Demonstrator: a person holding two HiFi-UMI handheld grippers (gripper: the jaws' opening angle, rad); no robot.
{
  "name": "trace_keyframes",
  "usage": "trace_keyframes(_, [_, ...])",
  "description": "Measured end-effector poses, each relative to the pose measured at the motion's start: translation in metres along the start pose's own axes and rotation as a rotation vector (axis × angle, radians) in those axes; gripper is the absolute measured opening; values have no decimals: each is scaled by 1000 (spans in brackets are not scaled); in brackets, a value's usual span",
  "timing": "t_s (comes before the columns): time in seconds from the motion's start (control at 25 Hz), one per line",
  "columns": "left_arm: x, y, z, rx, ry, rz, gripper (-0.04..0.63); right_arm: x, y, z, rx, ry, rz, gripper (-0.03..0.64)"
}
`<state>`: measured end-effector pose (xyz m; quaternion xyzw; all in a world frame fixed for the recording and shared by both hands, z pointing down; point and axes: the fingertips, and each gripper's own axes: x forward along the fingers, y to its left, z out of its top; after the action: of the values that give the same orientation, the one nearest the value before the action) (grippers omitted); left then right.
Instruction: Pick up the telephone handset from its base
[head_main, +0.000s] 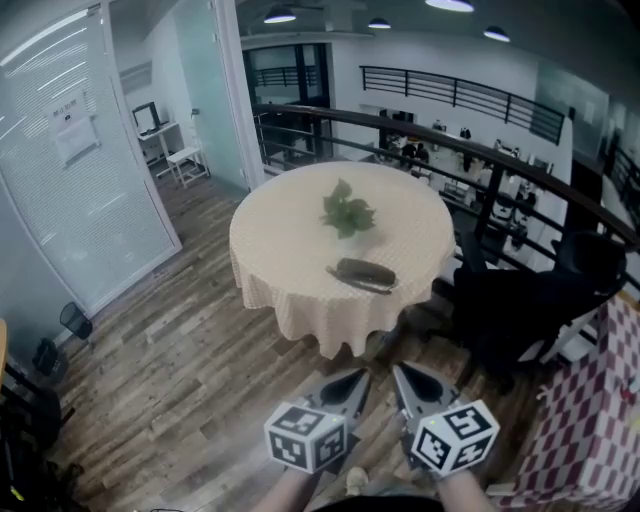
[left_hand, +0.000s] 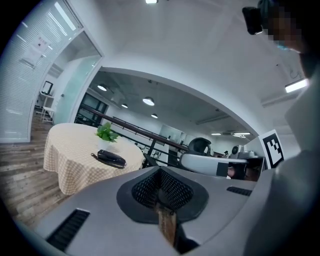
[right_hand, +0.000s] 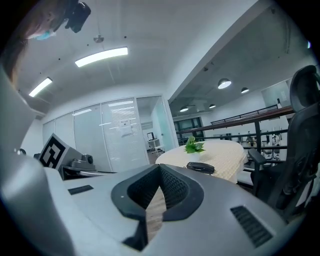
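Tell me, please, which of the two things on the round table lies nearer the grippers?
The dark telephone, lying low toward the near edge of the table. The green plant stands farther back, around the middle.

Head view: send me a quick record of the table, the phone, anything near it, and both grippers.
table: round, covered with a pale checked cloth, ahead of both grippers
telephone: dark, lying on the table toward the near edge, untouched
plant: small, green, behind the telephone near the table's middle
left gripper: fingers together, empty, over the wood floor short of the table
right gripper: fingers together, empty, close beside the left gripper
office chair: dark, right of the table
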<state>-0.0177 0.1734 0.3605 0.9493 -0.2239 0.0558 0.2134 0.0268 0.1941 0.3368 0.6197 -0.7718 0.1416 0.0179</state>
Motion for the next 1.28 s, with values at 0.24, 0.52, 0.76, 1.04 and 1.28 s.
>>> trace_keyframes(0.24, [38, 11, 10, -7, -5, 19, 6, 20, -30, -1, 10, 23, 18, 11])
trace_keyframes(0.52, [57, 23, 9, -42, -12, 61, 6, 28, -48, -15, 48, 53, 22, 11])
trace_keyframes(0.76, [65, 35, 11, -56, -9, 74, 6, 39, -56, -19, 66, 64, 20, 11])
trace_keyframes(1.04, [95, 71, 30, -28, -1, 67, 6, 90, -76, 2, 32, 47, 28, 11])
trace_keyframes(1.28, [128, 110, 50, -19, 8, 55, 6, 144, -95, 20, 12, 52, 28, 11])
